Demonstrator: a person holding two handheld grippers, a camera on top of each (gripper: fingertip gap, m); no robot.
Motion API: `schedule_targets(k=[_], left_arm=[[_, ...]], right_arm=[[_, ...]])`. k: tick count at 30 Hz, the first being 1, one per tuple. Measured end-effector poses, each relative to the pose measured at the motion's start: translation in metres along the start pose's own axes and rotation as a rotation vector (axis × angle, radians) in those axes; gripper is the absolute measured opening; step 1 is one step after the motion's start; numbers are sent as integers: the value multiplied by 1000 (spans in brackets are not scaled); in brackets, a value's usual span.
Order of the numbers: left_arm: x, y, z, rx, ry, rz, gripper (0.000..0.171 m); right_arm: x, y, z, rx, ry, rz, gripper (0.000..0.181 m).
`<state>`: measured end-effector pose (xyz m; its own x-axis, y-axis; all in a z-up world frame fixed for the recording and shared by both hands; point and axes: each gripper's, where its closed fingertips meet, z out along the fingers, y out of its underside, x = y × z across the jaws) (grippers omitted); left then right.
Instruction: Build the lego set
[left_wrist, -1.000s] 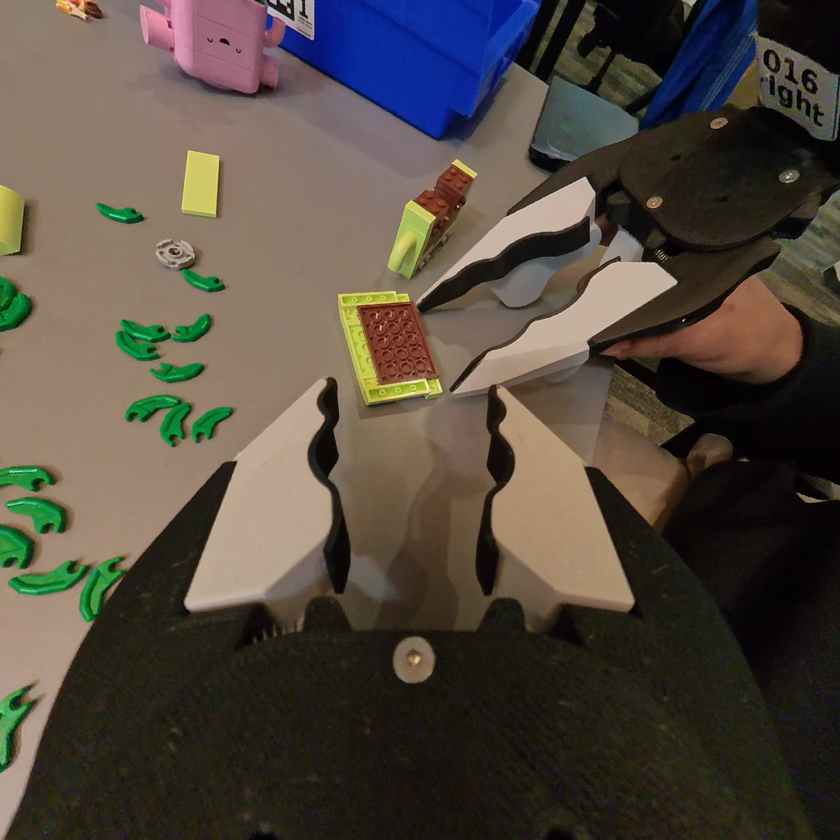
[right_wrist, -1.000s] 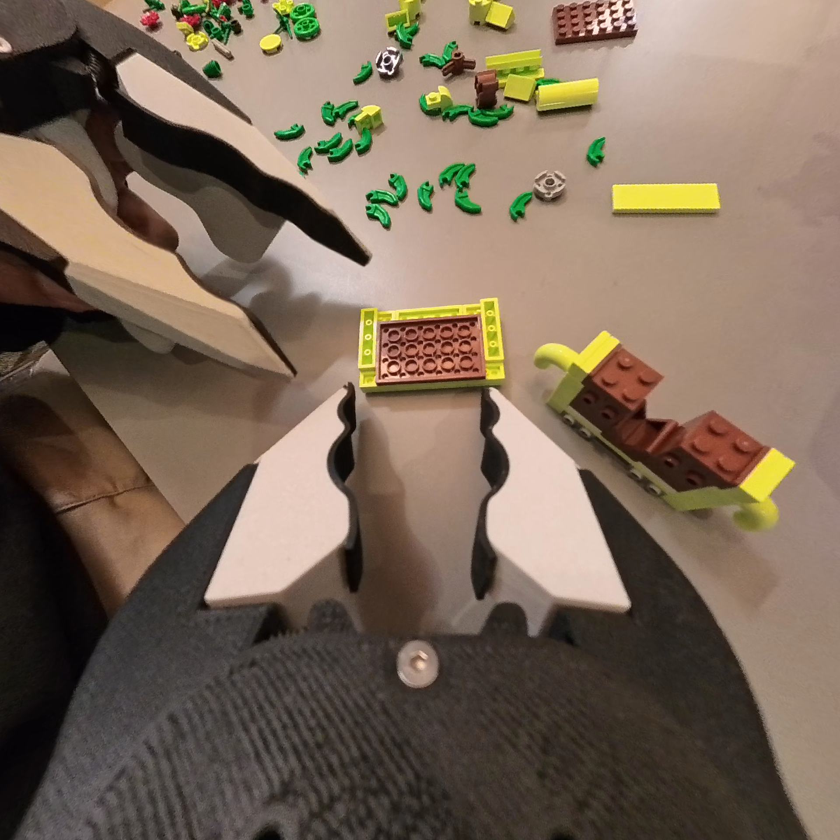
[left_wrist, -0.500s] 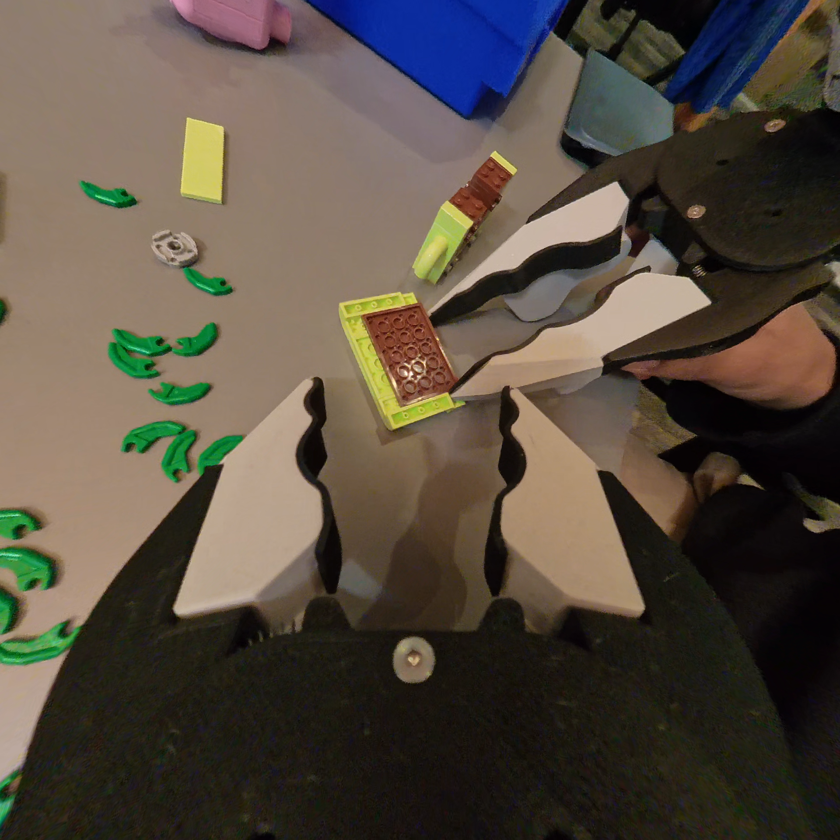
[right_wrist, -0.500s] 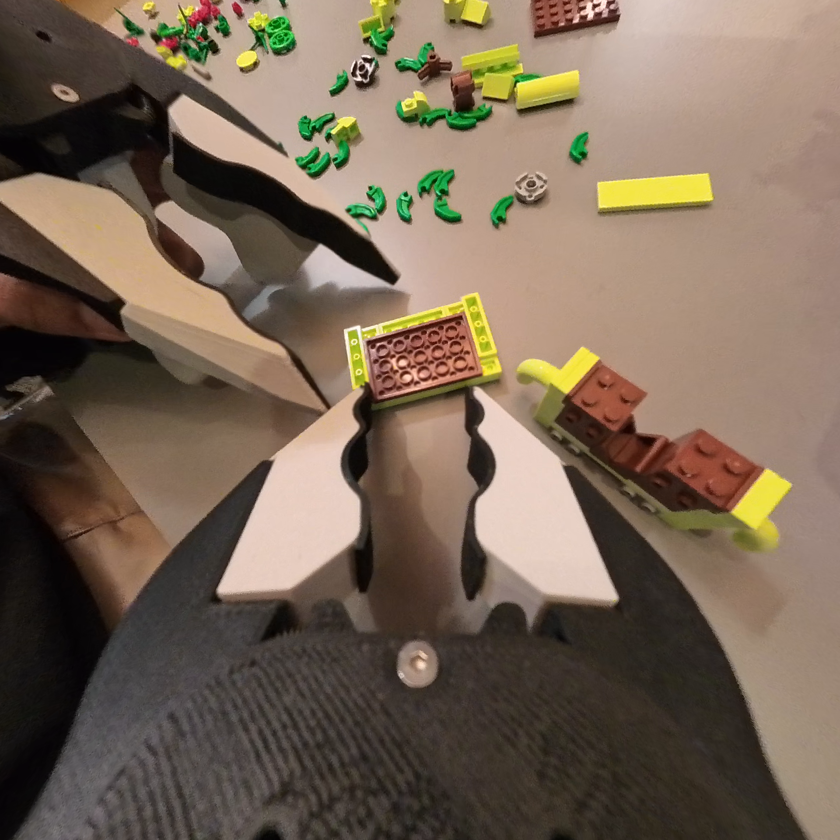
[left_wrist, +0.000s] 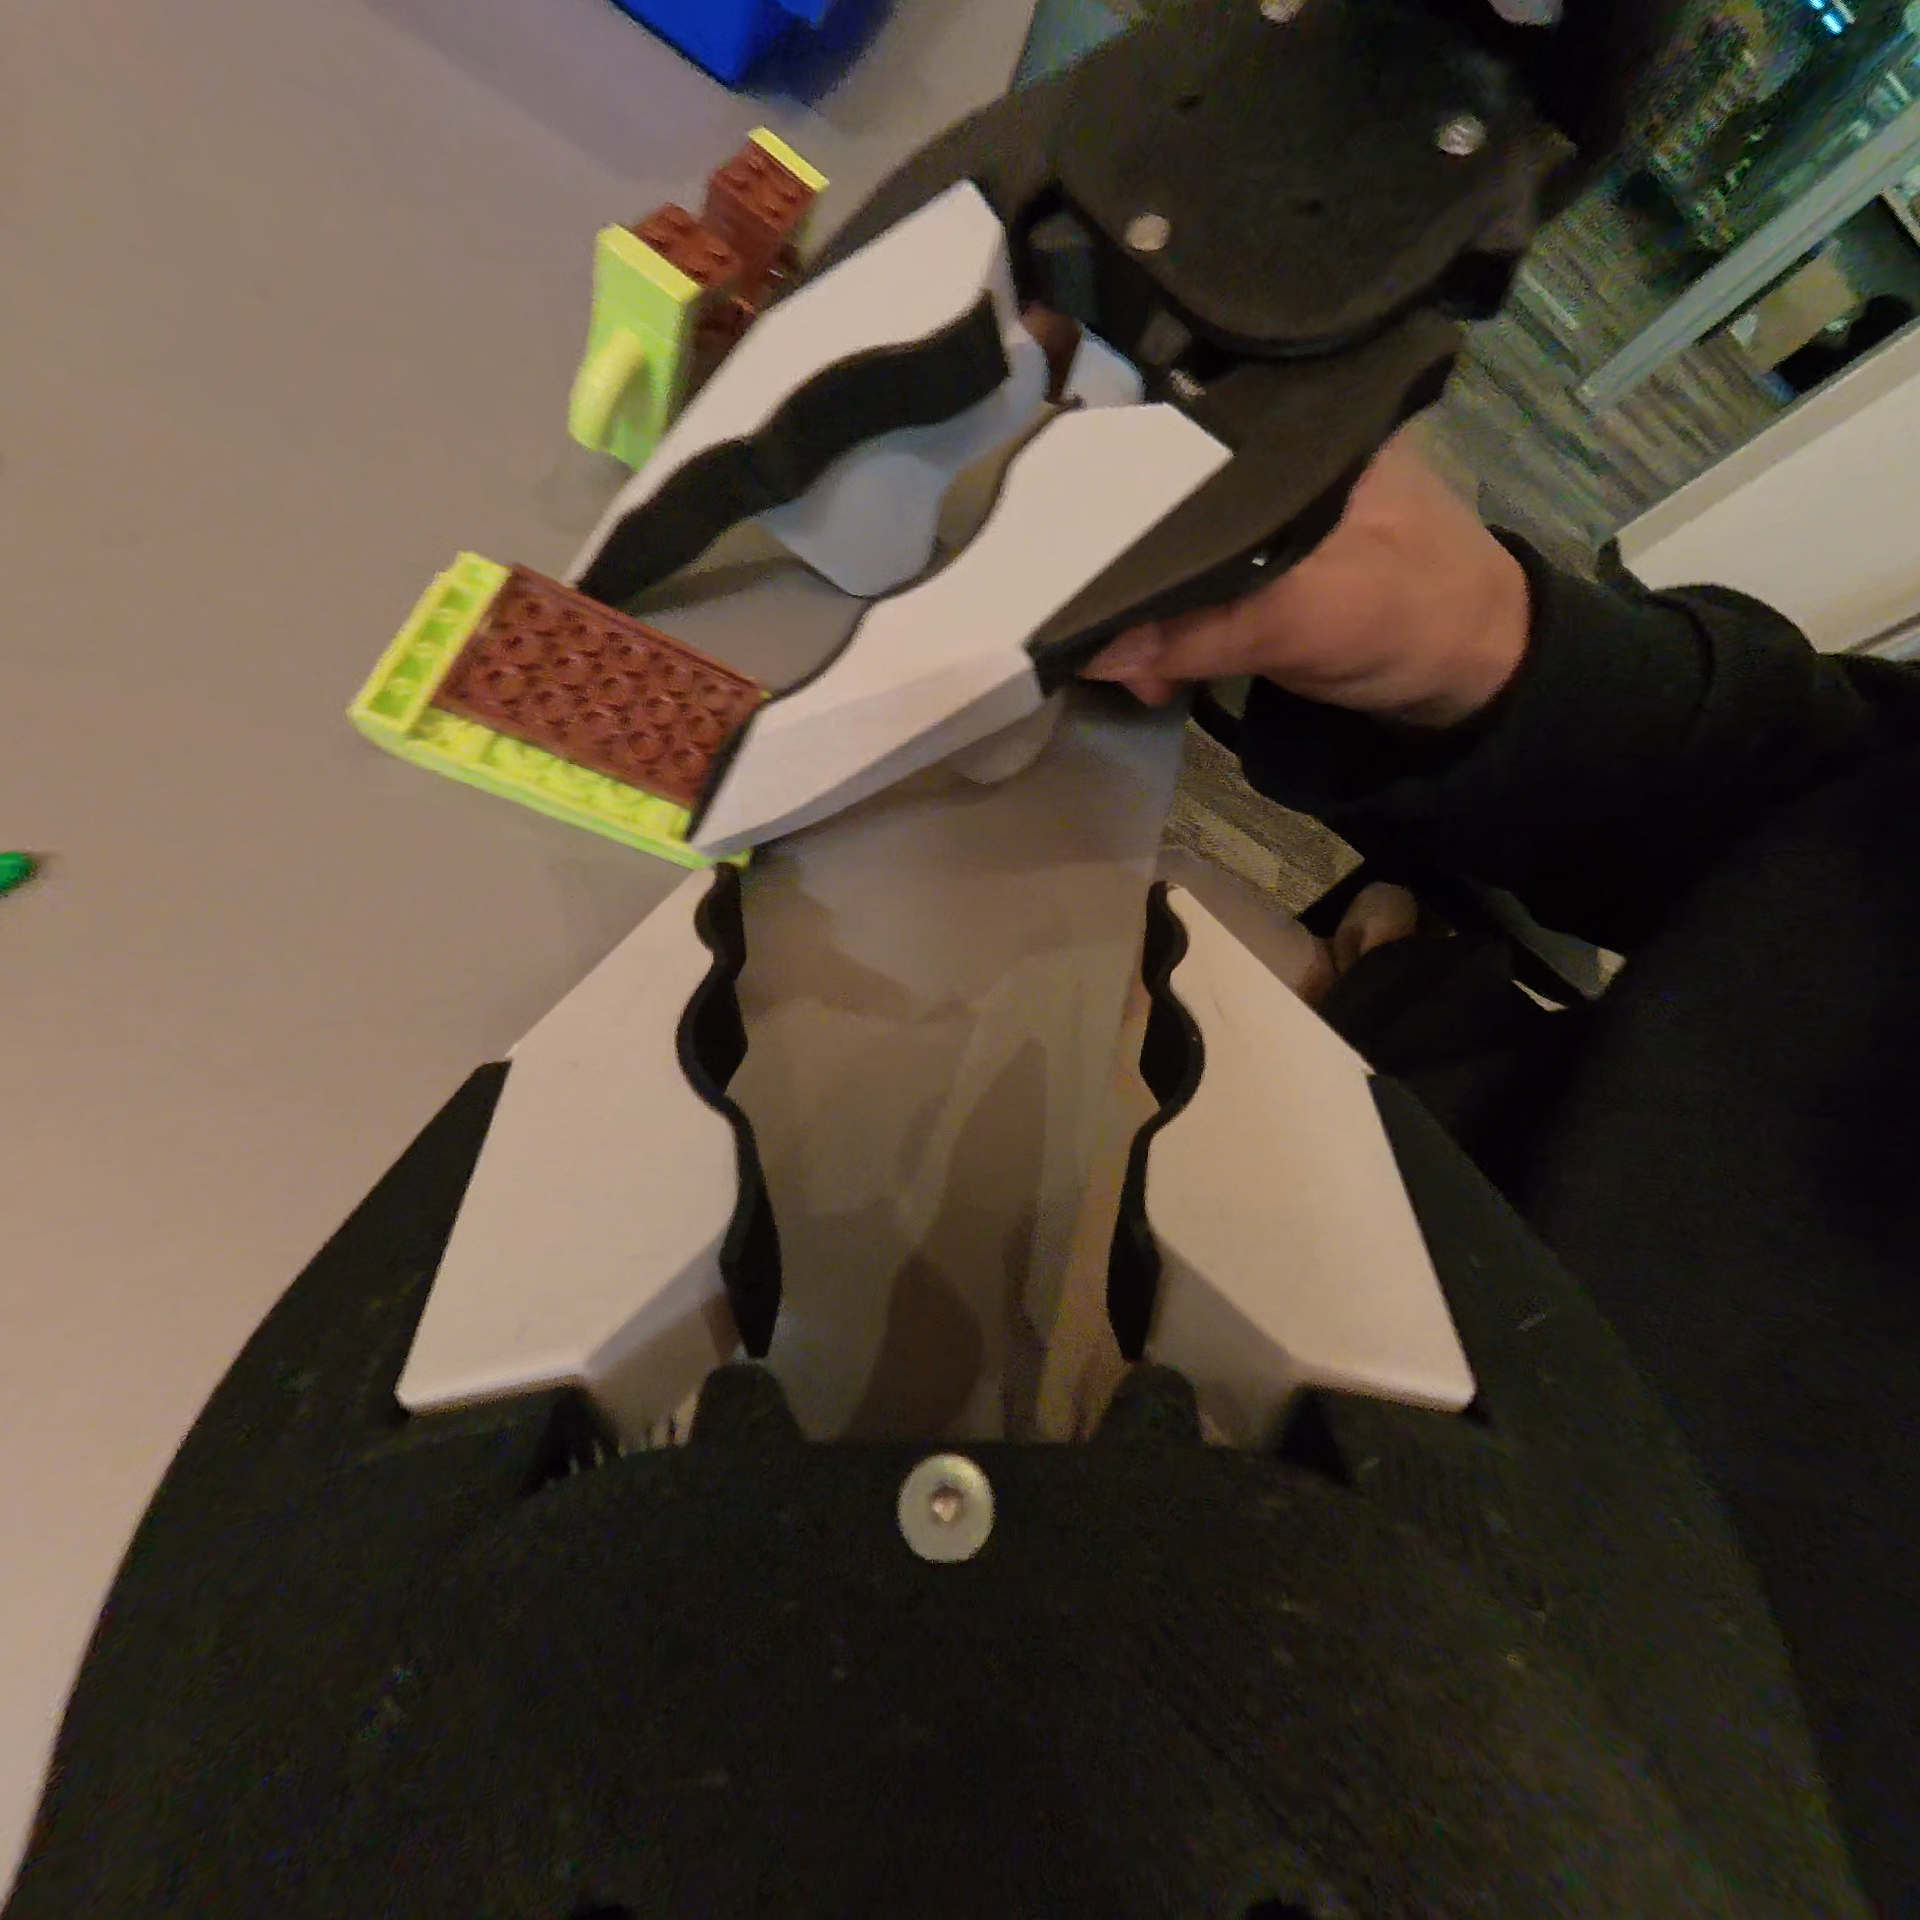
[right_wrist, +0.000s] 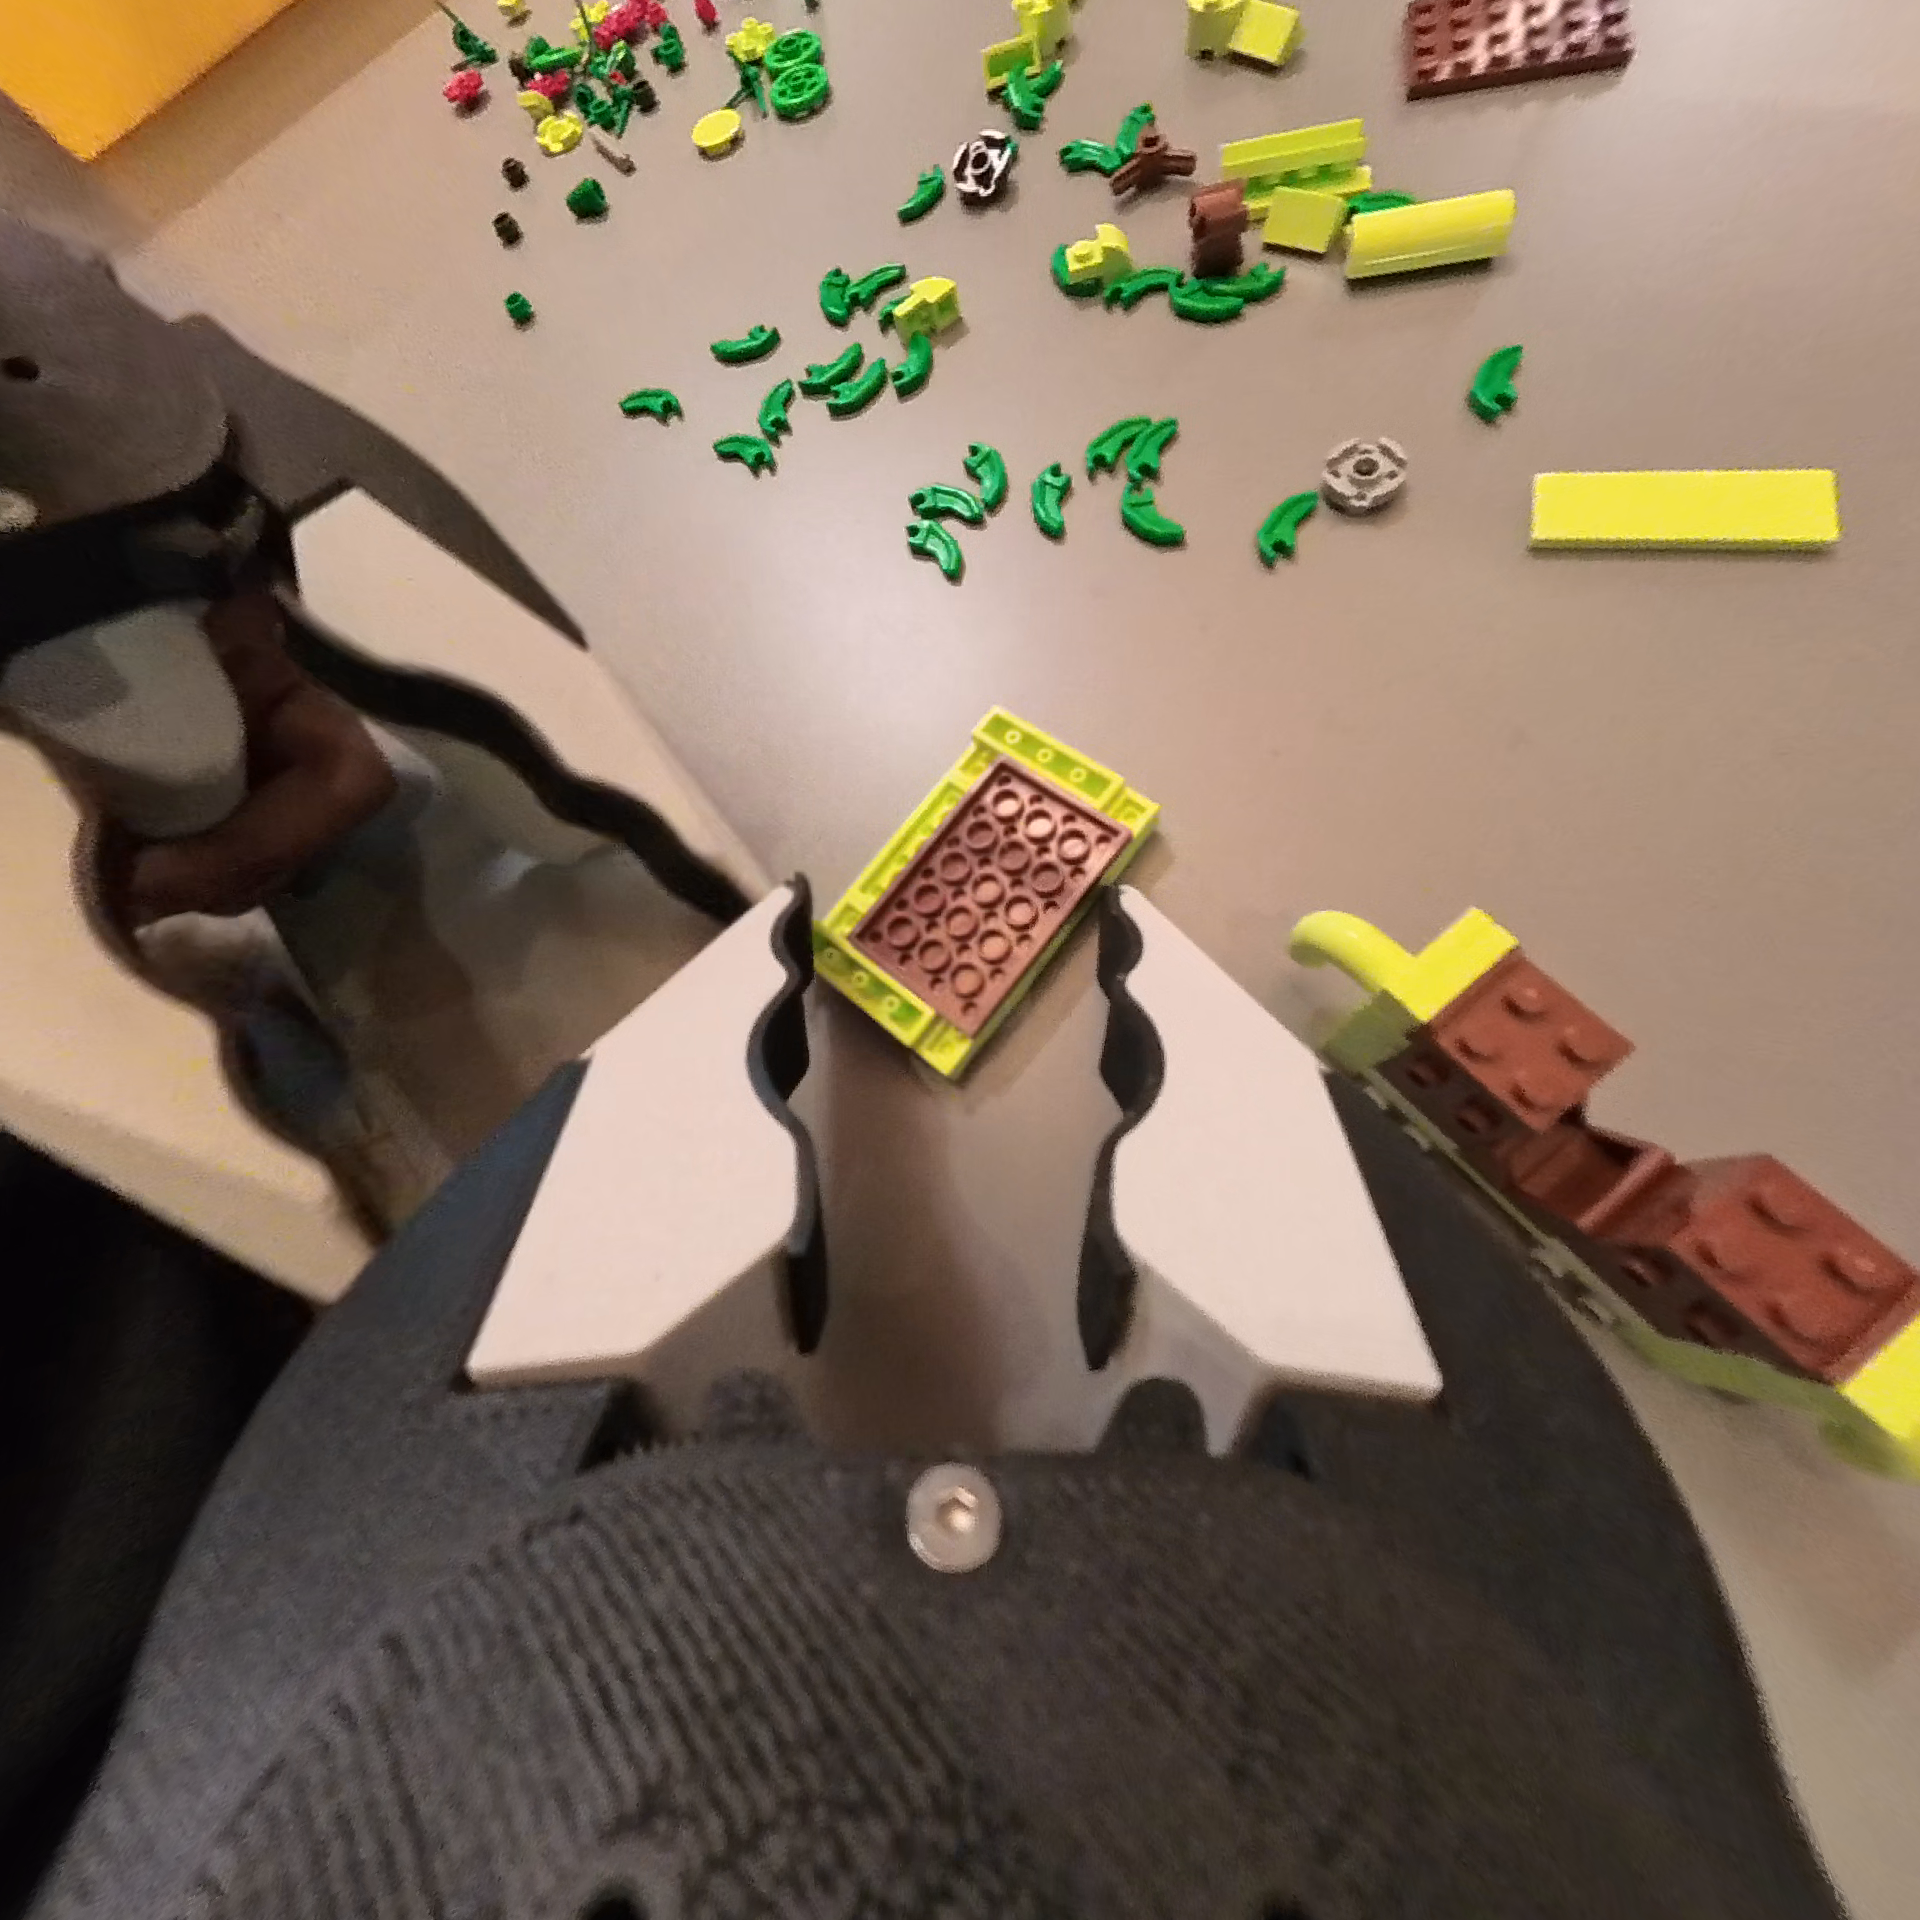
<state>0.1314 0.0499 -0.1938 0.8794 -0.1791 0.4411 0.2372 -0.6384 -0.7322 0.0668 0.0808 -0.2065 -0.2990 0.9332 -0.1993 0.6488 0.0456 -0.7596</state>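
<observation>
Straddling the brown-and-lime plate (right_wrist: 985, 910), now turned askew, right gripper (right_wrist: 954, 900) spread at its near corner; left gripper (left_wrist: 940, 883) spread, empty.

Smooth grey table (left_wrist: 229, 364) across most of both views, matte, under soft warm indoor light with faint shadows. Corner of a blue bin (left_wrist: 727, 31) at the far edge in the left wrist view. Beyond the table's near edge, mottled grey carpet floor (left_wrist: 1621, 343); farther right a pale metal frame (left_wrist: 1766, 229) with glass behind it and a white panel (left_wrist: 1787, 530) below. In the right wrist view, an orange-yellow surface (right_wrist: 114, 62) at the top-left corner.
</observation>
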Motion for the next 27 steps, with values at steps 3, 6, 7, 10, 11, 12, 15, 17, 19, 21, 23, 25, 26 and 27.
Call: schedule_targets(k=[3, 6, 7, 10, 11, 12, 15, 17, 19, 21, 23, 25, 26, 27], left_arm=[[13, 5, 1, 3, -4, 46, 74], [10, 5, -5, 29, -55, 94, 71], [7, 3, -8, 42, -67, 94, 70], [-6, -1, -21, 84, -105, 64, 70], [-10, -3, -26, 102, -114, 49, 70], [-14, -4, -30, 121, -119, 33, 70], [-25, -11, -40, 169, -129, -10, 70], [-34, -16, -43, 192, -147, -26, 71], [-41, -23, -45, 218, -154, -29, 72], [-46, -32, -44, 233, -144, -36, 72], [-49, -41, -40, 237, -128, -39, 75], [-54, -47, -33, 212, -117, -37, 79], [-57, -49, -28, 196, -115, -26, 80], [-60, -52, -24, 185, -122, -8, 81]], right_arm=[[-1, 0, 0, -1, 1, -13, 58], [1, -5, -5, 41, 22, -14, 60], [1, -6, -7, 58, 30, -11, 60], [0, -6, -13, 85, 52, 1, 67], [-1, -5, -14, 92, 60, 2, 69], [-3, -5, -16, 100, 69, 3, 71], [-10, -5, -18, 124, 99, 10, 77], [-17, -3, -15, 132, 102, 23, 77], [-19, 2, -9, 101, 130, 16, 75], [-16, 8, -5, 56, 179, -10, 73], [-14, 9, -4, 42, 205, -23, 63], [-13, 9, -4, 44, 198, -10, 51], [-14, 10, -5, 43, 180, -1, 41], [-15, 11, -5, 40, 157, 10, 38]])
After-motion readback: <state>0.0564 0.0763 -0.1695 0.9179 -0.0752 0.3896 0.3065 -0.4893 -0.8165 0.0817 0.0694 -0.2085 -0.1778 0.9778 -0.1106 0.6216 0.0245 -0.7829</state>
